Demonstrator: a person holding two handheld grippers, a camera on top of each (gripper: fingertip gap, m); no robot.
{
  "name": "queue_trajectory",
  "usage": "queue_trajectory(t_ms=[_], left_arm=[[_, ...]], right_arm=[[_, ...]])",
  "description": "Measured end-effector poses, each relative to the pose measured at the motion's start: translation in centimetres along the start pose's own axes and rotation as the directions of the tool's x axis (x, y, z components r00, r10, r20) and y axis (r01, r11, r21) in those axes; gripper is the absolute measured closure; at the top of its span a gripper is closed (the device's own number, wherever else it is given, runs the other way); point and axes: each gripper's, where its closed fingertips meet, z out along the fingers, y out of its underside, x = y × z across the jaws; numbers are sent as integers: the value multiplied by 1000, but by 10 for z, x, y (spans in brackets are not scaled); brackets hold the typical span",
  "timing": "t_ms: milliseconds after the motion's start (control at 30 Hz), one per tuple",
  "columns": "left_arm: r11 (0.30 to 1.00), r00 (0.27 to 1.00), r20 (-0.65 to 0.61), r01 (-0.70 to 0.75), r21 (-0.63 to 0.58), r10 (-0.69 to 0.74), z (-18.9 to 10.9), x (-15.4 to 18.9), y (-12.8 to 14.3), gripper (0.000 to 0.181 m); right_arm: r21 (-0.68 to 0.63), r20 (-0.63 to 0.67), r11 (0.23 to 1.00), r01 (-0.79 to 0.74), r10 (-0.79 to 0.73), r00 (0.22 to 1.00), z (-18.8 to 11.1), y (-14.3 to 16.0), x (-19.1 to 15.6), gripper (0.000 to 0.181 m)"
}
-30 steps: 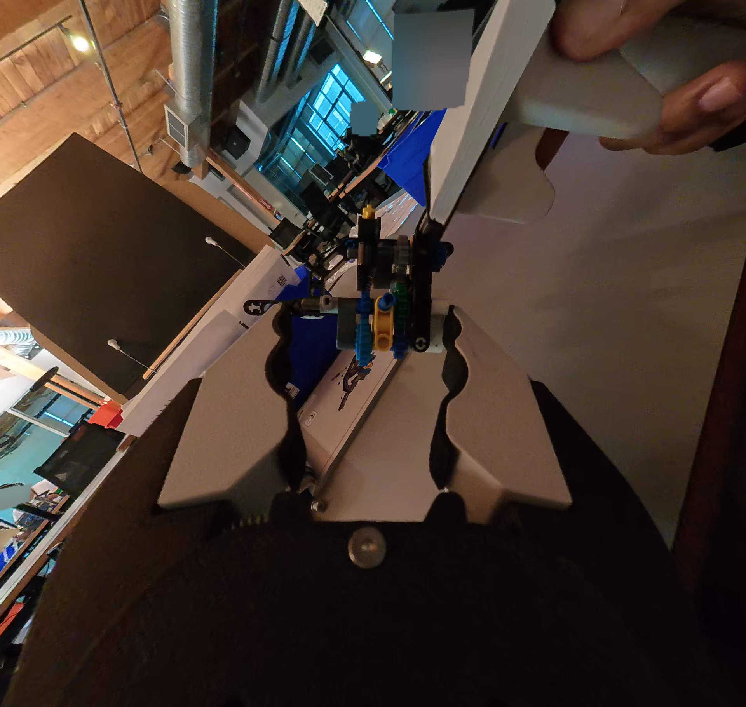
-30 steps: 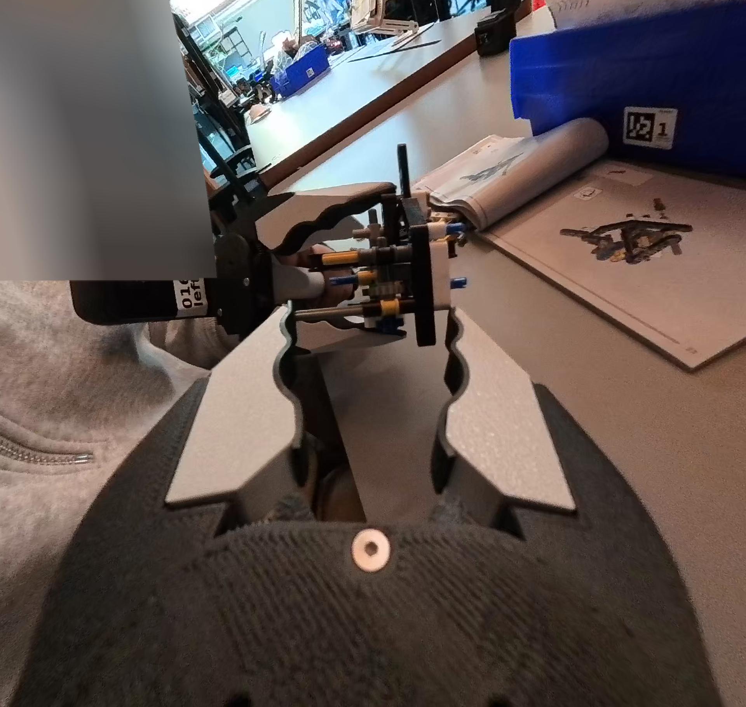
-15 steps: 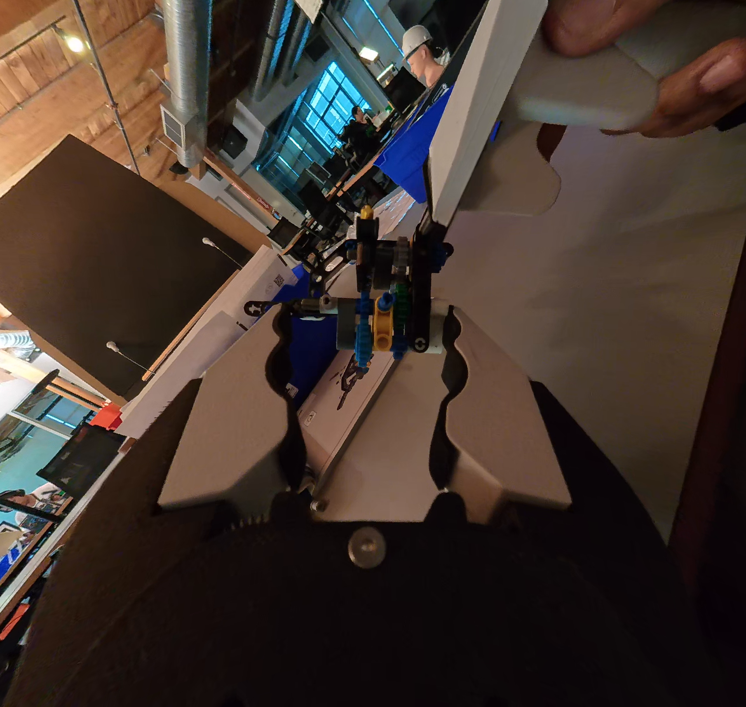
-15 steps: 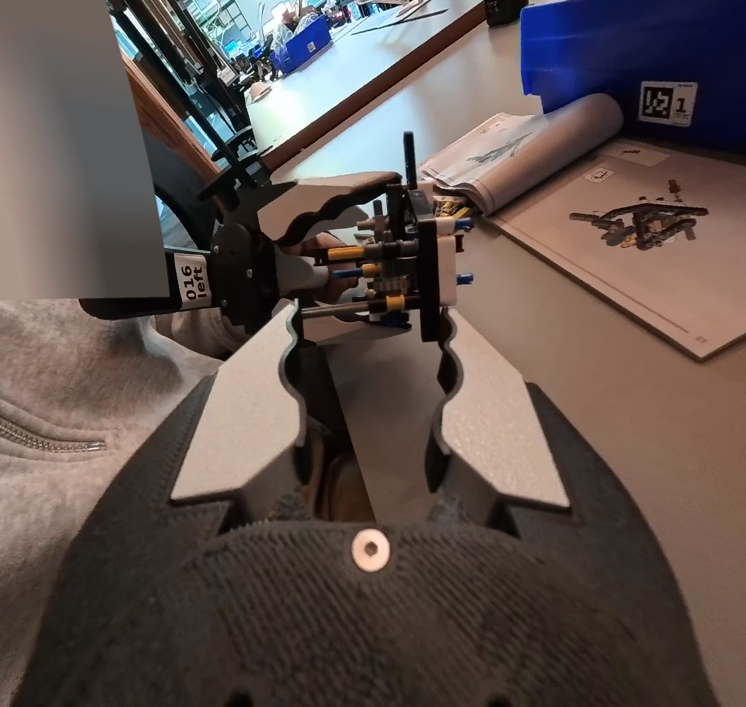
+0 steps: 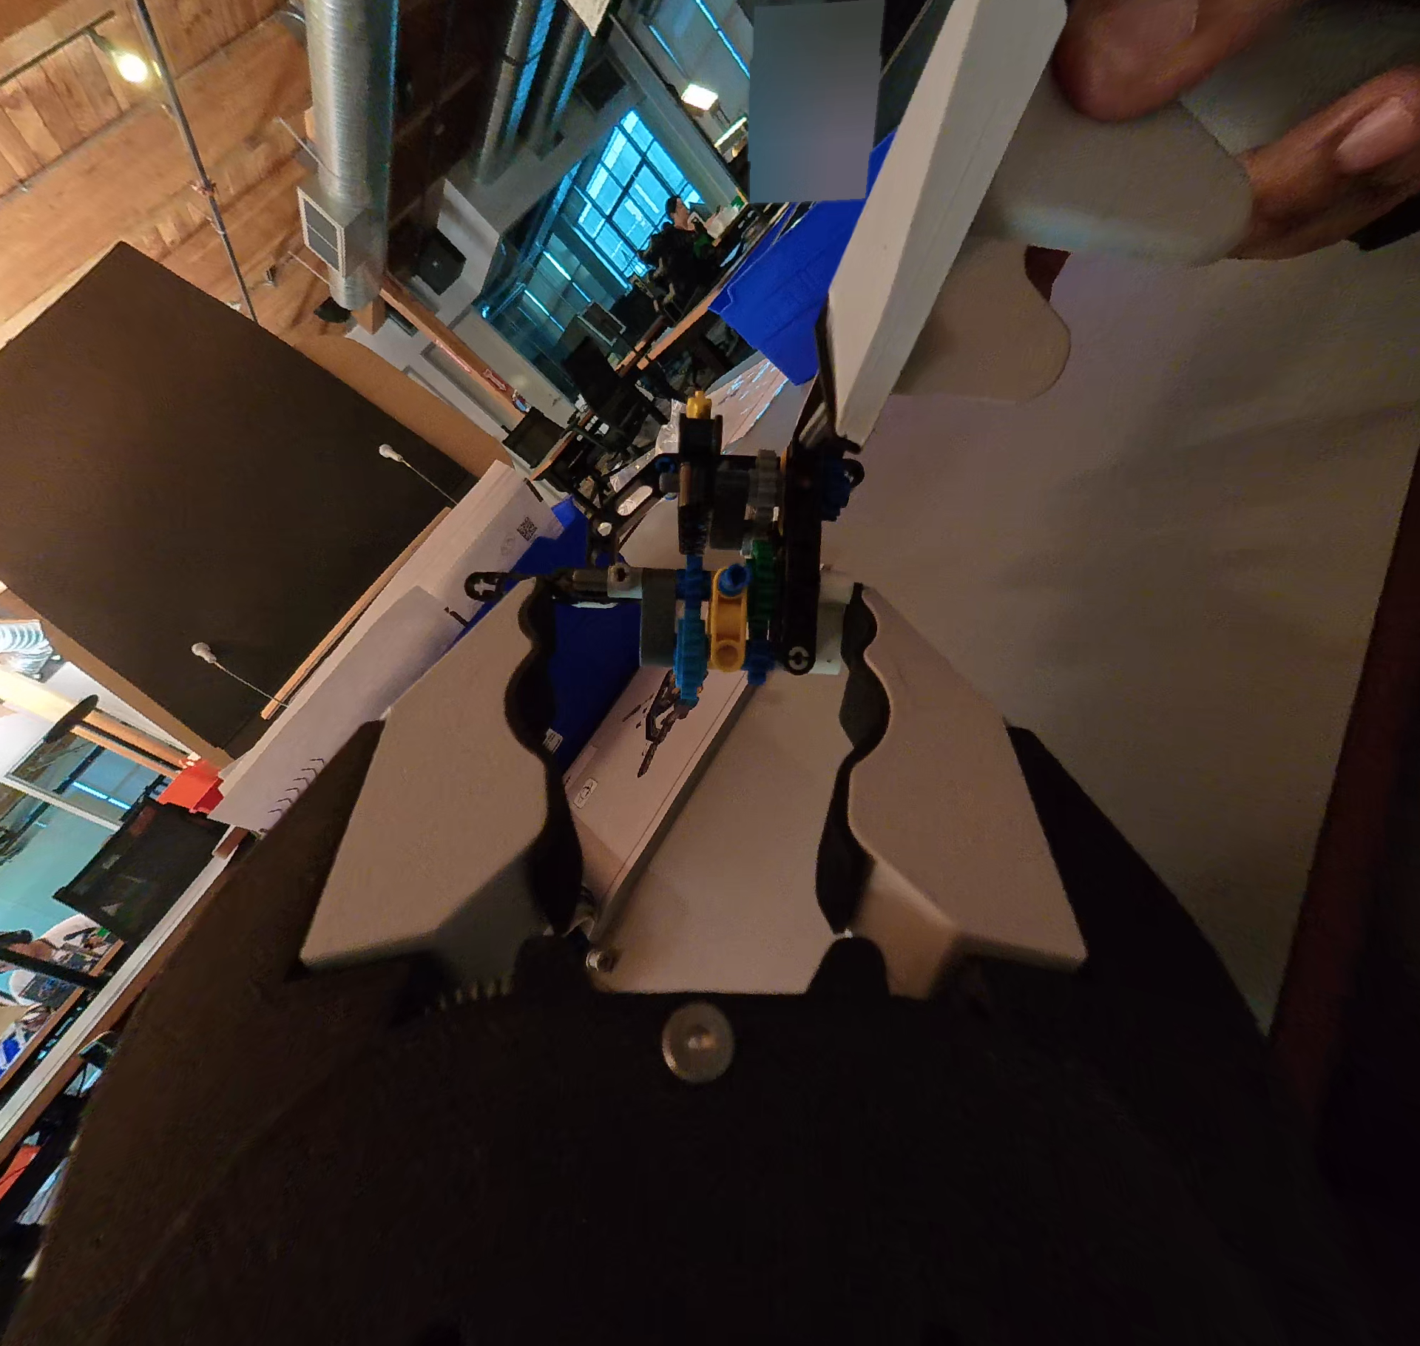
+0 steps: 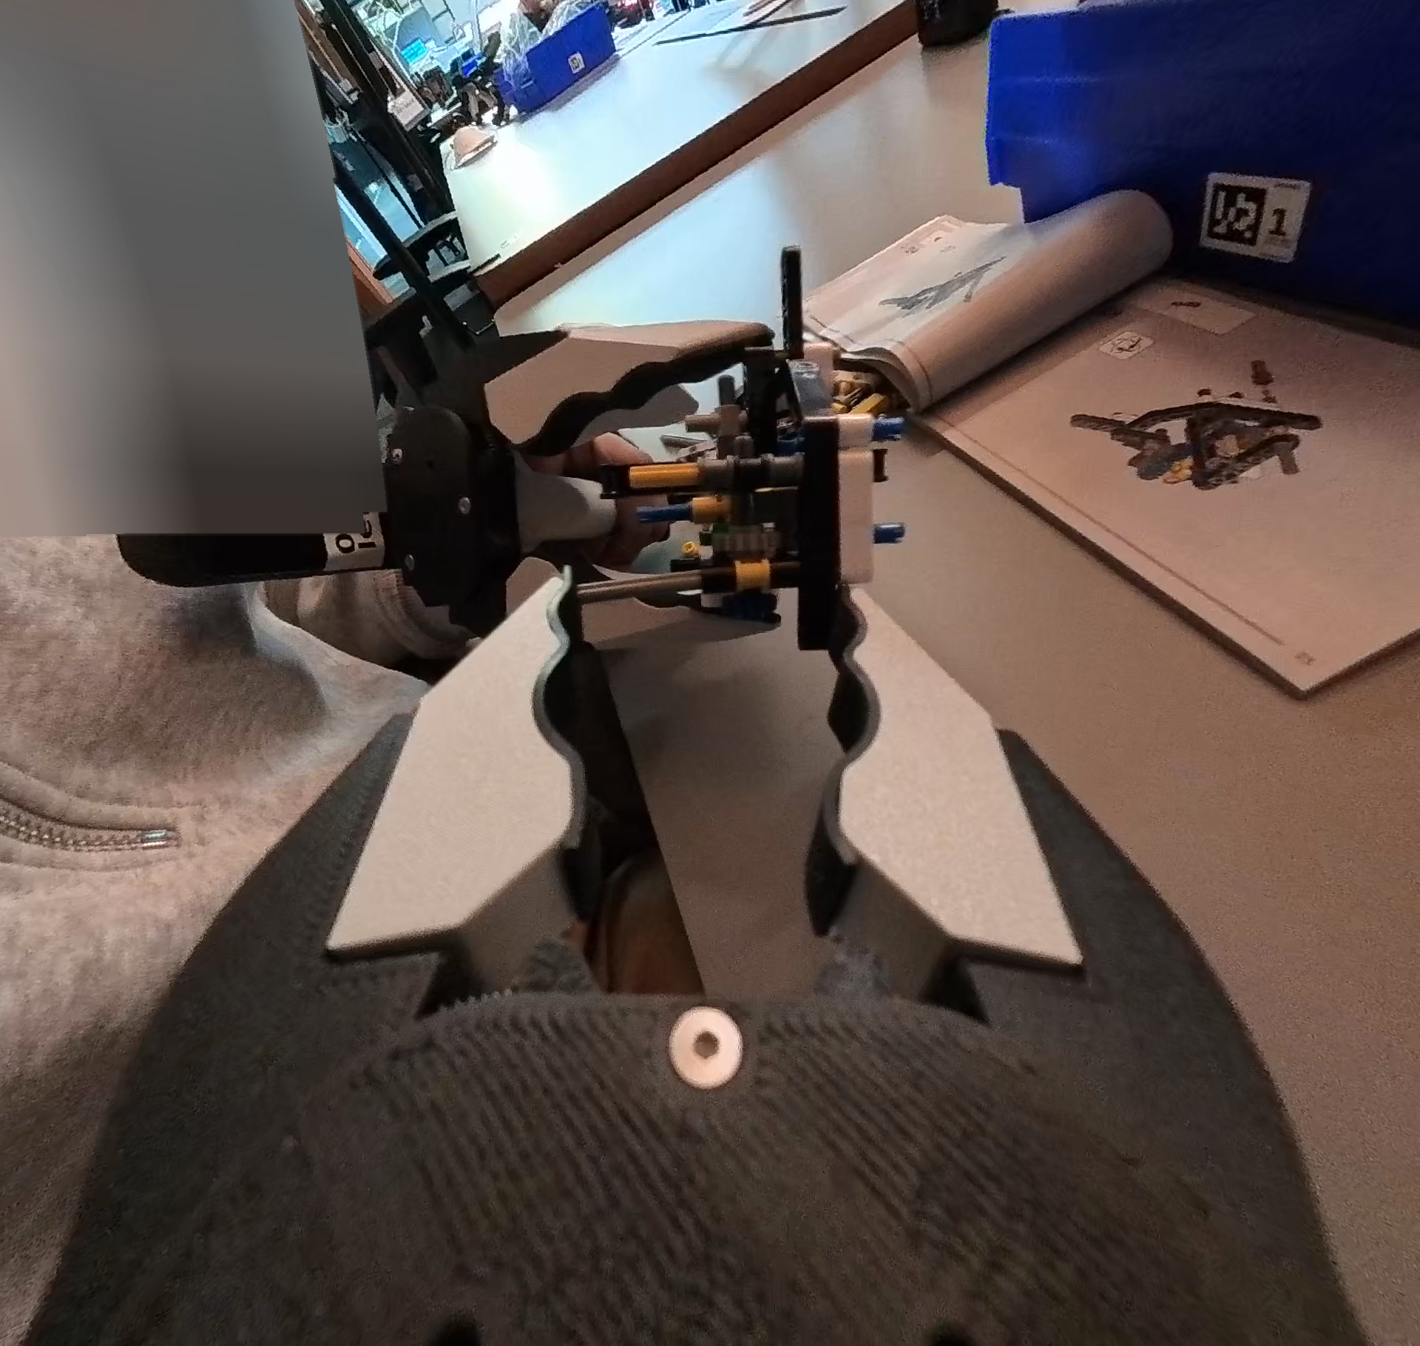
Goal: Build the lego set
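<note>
The lego assembly, a cluster of black beams, grey axles, yellow and blue pins and a white block, is held up above the bench, between both claws. The left claw grips it at its fingertips, one finger on the grey axle end, the other against the white block. The right claw is also closed on it, pinching axle end and black beam. Beyond it an open instruction booklet lies flat beside a blue bin.
</note>
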Motion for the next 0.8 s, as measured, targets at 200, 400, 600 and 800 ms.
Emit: queue_trajectory(t_ms=[200, 400, 600, 800], left_arm=[[1000, 1000, 5, 3, 1, -3, 0, -1, 0, 108], [1000, 1000, 27, 5, 8, -5, 1, -5, 0, 108], [999, 998, 58, 25, 25, -26, 0, -13, -2, 108], [982, 982, 64, 175, 64, -179, -2, -28, -5, 108]], right_arm=[[-1, -10, 1000, 14, -14, 1000, 1, -1, 0, 116], [52, -5, 999, 10, -10, 1000, 1, -7, 0, 116], [142, -46, 986, 83, -77, 996, 2, -17, -1, 109], [358, -114, 920, 162, -130, 985, -15, -46, -1, 79]])
